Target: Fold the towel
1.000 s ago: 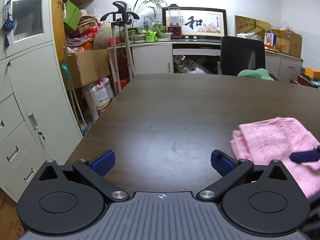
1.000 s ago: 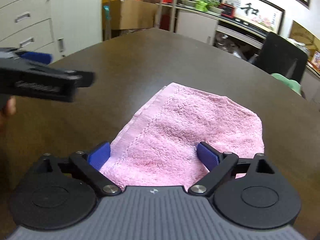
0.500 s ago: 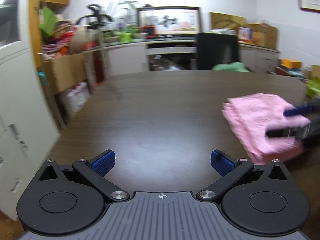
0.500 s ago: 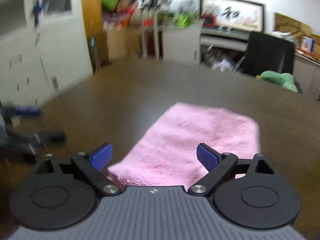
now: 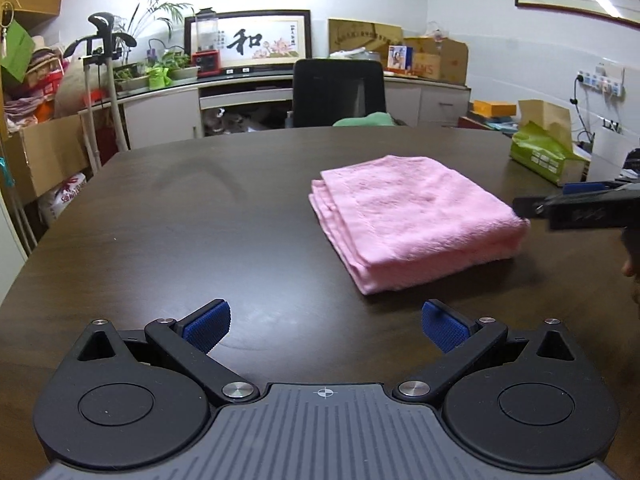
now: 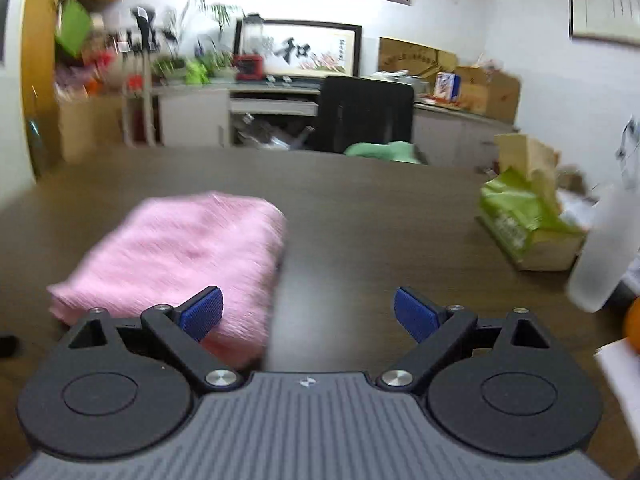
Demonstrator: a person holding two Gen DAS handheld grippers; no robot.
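A pink towel (image 5: 412, 220) lies folded in a thick stack on the dark wooden table (image 5: 200, 220), right of centre in the left wrist view. My left gripper (image 5: 326, 326) is open and empty, above bare table in front of the towel. My right gripper (image 6: 308, 314) is open and empty; the towel (image 6: 180, 248) lies under and left of its left finger. The right gripper also shows from the side in the left wrist view (image 5: 580, 204), just right of the towel. The right wrist view is blurred.
A green tissue box (image 6: 524, 224) stands on the table at the right, also in the left wrist view (image 5: 548, 156). A translucent bottle (image 6: 604, 248) and an orange (image 6: 632, 324) are at the far right. A black chair (image 5: 338, 92) stands behind the table.
Both grippers have swung to the right and pulled back from the towel. The right gripper has moved off the towel to its right side. The towel lies still, folded.
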